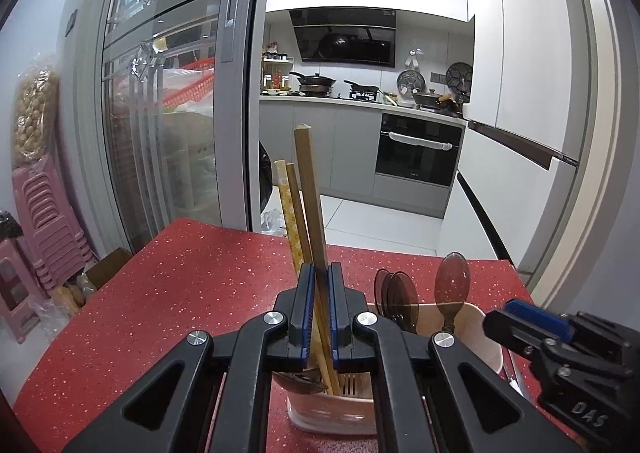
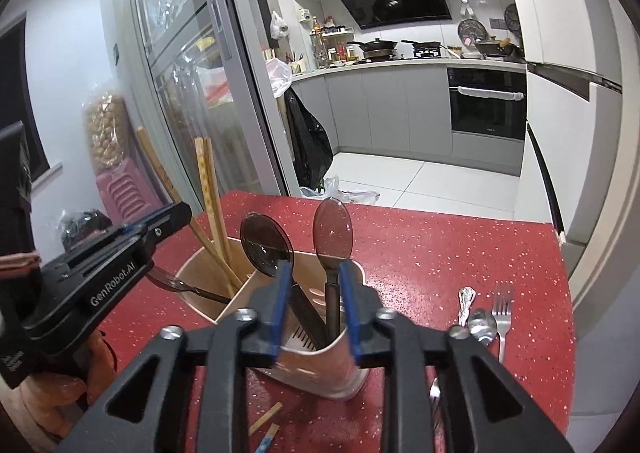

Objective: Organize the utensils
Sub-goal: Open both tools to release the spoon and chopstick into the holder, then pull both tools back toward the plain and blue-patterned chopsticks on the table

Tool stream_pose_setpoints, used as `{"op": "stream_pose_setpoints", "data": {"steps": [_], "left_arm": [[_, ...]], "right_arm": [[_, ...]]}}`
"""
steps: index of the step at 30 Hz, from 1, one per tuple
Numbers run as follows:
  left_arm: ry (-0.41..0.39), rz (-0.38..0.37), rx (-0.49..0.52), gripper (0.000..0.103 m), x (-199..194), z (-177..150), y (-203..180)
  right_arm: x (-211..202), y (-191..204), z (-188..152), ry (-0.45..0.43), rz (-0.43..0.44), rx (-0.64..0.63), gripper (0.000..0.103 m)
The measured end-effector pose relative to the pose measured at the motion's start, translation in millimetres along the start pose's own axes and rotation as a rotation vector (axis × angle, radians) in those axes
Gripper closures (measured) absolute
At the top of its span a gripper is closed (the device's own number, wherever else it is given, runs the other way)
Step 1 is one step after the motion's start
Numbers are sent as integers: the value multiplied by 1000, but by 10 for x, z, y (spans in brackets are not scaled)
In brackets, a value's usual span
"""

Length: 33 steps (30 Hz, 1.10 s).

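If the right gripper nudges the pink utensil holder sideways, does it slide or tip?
The utensil holder is tall and loaded with upright spoons and chopsticks, so it is probably top-heavy and apt to tip. It looks like light plastic on a smooth red table, so a low push would likely slide it.

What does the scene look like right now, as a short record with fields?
left claw: shut on a brown chopstick
right claw: open, over the utensil holder
holder contents: chopsticks, dark spoons
loose on table: silver spoon, fork
surface: red speckled table
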<state>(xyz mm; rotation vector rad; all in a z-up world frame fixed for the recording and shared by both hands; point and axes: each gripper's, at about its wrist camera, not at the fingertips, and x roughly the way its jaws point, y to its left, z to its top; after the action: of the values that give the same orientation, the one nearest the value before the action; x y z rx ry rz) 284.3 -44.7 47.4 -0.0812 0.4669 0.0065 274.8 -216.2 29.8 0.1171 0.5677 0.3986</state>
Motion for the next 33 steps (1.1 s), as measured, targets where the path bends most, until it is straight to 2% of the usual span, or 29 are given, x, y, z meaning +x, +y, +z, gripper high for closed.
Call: {"op": "stream_pose_setpoints", "data": {"steps": [4, 10, 18, 19, 20, 23, 24, 30, 33], "left_arm": [[18, 0, -17, 73, -27, 16, 41], [-4, -31, -24, 73, -159, 79, 80], [-2, -41, -34, 71, -311, 176, 141], [-3, -40, -29, 33, -350, 178, 148], [0, -31, -27, 0, -409, 179, 161], [-48, 9, -35, 0, -576, 155, 210], [-32, 4, -30, 0, -613, 132, 224], [46, 36, 9, 0, -734, -151, 307], [110, 31, 23, 0, -770, -346, 371]], "right_arm": [[-138, 7, -13, -3, 12, 20, 62], [-302, 36, -33, -4, 26, 41, 48], [-447, 18, -49, 11, 49, 105, 39], [-471, 18, -58, 13, 49, 110, 37], [-498, 16, -67, 19, 48, 119, 34], [-584, 9, -99, 31, 61, 141, 26], [-622, 15, -121, 33, 67, 147, 21], [-790, 75, -312, 77, 80, 183, 15], [-834, 97, -458, 113, 73, 204, 0]]}}
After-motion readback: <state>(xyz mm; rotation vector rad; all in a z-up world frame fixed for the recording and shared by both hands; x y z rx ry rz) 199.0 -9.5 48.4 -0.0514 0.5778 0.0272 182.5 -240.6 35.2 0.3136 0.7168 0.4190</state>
